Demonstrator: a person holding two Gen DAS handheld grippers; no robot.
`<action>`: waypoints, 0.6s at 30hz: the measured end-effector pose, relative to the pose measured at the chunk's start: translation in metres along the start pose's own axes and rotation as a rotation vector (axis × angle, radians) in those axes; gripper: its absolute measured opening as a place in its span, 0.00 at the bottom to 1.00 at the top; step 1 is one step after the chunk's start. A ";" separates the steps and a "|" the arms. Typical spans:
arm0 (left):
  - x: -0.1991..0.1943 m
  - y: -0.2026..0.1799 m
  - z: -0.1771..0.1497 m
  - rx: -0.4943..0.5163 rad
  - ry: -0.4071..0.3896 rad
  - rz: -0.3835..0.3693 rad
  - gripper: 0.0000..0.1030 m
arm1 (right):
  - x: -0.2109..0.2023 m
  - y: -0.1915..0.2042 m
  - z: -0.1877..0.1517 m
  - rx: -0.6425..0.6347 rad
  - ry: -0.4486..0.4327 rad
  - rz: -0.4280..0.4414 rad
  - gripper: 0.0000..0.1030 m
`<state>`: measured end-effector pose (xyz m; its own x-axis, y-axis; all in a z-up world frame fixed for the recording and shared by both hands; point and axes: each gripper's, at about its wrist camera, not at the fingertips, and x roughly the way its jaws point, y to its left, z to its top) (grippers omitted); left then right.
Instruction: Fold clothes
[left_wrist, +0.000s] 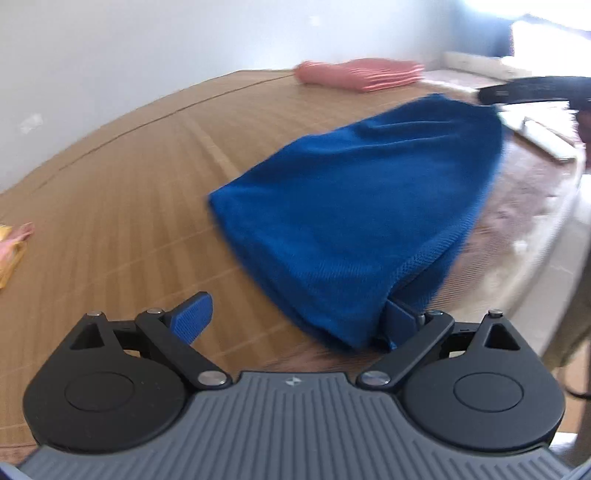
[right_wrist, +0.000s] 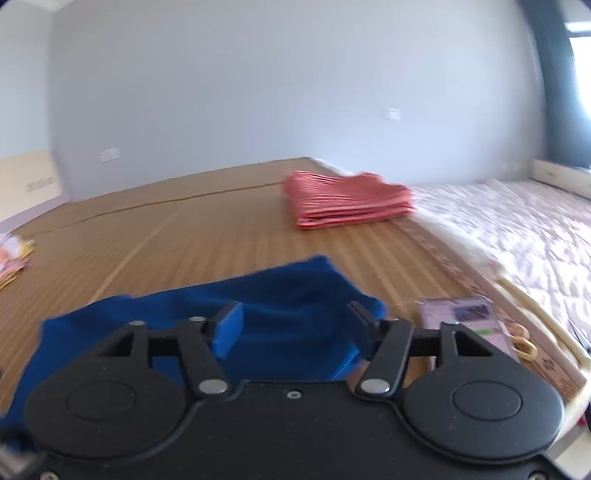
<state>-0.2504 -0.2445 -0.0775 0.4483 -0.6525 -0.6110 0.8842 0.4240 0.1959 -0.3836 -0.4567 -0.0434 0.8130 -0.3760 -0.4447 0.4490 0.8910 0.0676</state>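
We see a bamboo mat (right_wrist: 192, 236) over the bed, blue garment (left_wrist: 354, 206) lying on it near its right edge, folded pink cloth (right_wrist: 347, 201) well behind, left gripper (left_wrist: 295, 325) and right gripper (right_wrist: 295, 328) — both jaws spread wide, gripping nothing — phone (right_wrist: 465, 325) just beside the garment.

Both wrist views sit low over the mat (left_wrist: 122, 206), sharing the blue cloth (left_wrist: 351, 206) (close) and distant pink stack (right_wrist: 347, 203).
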 end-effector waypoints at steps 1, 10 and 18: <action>0.000 0.007 -0.002 -0.009 0.003 0.025 0.95 | 0.001 0.010 0.001 -0.042 0.002 0.035 0.66; -0.030 0.039 -0.007 -0.067 -0.024 -0.010 0.95 | 0.005 0.101 0.007 -0.421 0.020 0.350 0.61; -0.019 0.017 -0.015 0.025 -0.017 -0.037 0.95 | 0.019 0.170 0.009 -0.753 0.125 0.580 0.40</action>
<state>-0.2461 -0.2154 -0.0744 0.4170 -0.6780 -0.6054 0.9033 0.3833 0.1929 -0.2886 -0.3142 -0.0325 0.7686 0.1662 -0.6178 -0.4025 0.8762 -0.2651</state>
